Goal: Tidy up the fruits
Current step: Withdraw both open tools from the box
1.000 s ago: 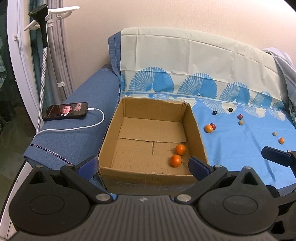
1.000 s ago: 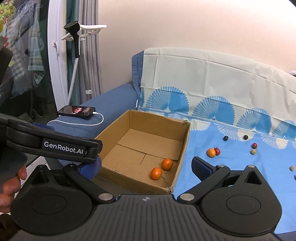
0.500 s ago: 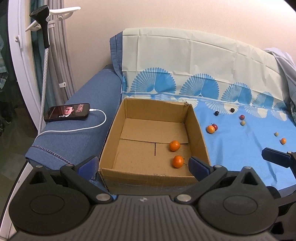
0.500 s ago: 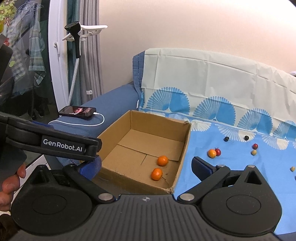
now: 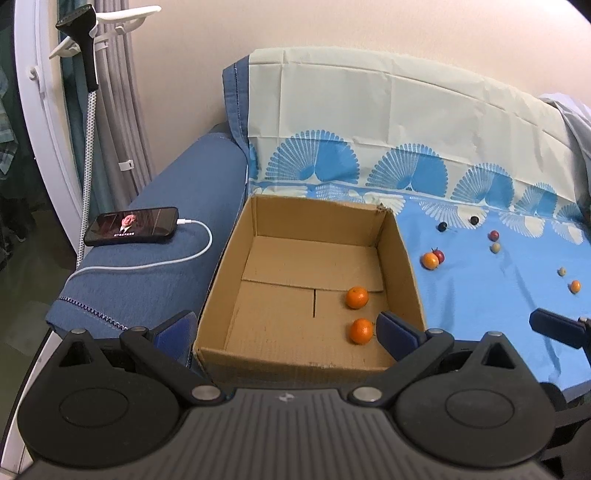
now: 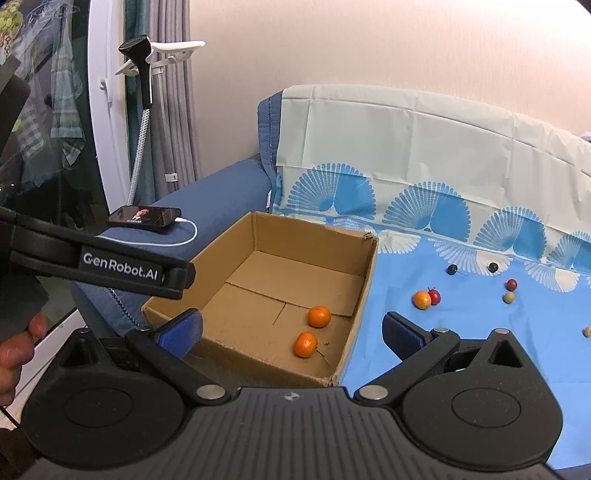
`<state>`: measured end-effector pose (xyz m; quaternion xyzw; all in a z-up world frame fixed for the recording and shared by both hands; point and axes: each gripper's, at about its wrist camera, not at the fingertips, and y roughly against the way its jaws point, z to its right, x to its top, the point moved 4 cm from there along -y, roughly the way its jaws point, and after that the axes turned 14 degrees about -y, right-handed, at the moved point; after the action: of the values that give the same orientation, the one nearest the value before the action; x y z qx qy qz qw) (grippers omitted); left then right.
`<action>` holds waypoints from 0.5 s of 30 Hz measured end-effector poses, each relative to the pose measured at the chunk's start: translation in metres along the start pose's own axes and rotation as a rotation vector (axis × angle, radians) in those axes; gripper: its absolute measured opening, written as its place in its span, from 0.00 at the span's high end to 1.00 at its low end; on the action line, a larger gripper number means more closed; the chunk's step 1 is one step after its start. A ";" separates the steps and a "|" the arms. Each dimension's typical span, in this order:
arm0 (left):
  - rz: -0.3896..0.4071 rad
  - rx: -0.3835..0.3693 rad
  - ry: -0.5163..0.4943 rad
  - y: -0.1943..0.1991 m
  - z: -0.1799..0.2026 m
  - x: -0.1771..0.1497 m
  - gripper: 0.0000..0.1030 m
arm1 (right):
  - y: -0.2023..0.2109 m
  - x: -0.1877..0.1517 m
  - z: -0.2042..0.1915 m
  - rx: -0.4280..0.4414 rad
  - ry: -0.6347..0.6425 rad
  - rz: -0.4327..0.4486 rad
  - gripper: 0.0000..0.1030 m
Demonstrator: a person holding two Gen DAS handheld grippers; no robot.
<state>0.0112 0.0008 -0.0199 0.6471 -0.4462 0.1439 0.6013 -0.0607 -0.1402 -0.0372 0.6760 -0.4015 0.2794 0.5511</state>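
Surface: a blue sofa [image 5: 192,184] covered by a cloth [image 5: 461,280] with a plain pale upper band, blue fan shapes, and a light blue seat part.
Room: a peach wall fills the upper frame; grey curtains [image 5: 125,110] and a white stand holding a black-headed tool [image 5: 83,33] are at the upper left.
Armrest: a phone [image 5: 133,225] with a lit screen lies on it at middle left, with a white cable [image 5: 177,258] plugged in.
Box: one open cardboard box [image 5: 229,266] sits on the seat at the centre of both views, beside the armrest.
Oranges in box: two [image 5: 357,297] [image 5: 361,331], near the box's right wall, close together but apart.
Fruit on cloth: eight small pieces to the right of the box, counted in the left wrist view.
Dark berries: two [image 5: 442,226] [image 5: 474,220], farthest back.
Orange and red pair: one orange fruit [image 5: 430,260] touching a red one [image 5: 439,255].
Red and pale pair: a red fruit [image 5: 494,235] just above a pale one [image 5: 495,247].
Far right: one pale fruit [image 5: 562,271] and one small orange fruit [image 5: 575,285].
Left hand-held gripper [image 5: 286,326]: spread wide and holding nothing, low in the frame, pointing over the box's near wall.
Right hand-held gripper [image 6: 291,330]: also spread wide and holding nothing, pointing at the box's near right corner; one of its fingers [image 5: 554,326] shows at the right edge of the left wrist view.
Hand: a person's fingers [image 6: 18,343] grip the left tool at the left edge of the right wrist view.
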 end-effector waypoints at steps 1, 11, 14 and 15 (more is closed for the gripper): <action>-0.003 -0.001 0.000 -0.002 0.001 0.002 0.00 | -0.002 0.001 0.002 0.001 -0.003 -0.003 0.01; -0.024 0.003 -0.047 -0.021 0.016 0.023 0.00 | -0.018 0.012 0.022 0.006 -0.058 -0.011 0.01; -0.039 -0.007 -0.046 -0.028 0.024 0.026 0.00 | -0.024 0.013 0.033 -0.001 -0.084 -0.019 0.01; -0.049 -0.014 -0.048 -0.032 0.027 0.027 0.00 | -0.025 0.014 0.037 -0.006 -0.091 -0.020 0.01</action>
<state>0.0409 -0.0382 -0.0272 0.6566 -0.4454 0.1105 0.5985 -0.0346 -0.1771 -0.0479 0.6904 -0.4201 0.2418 0.5370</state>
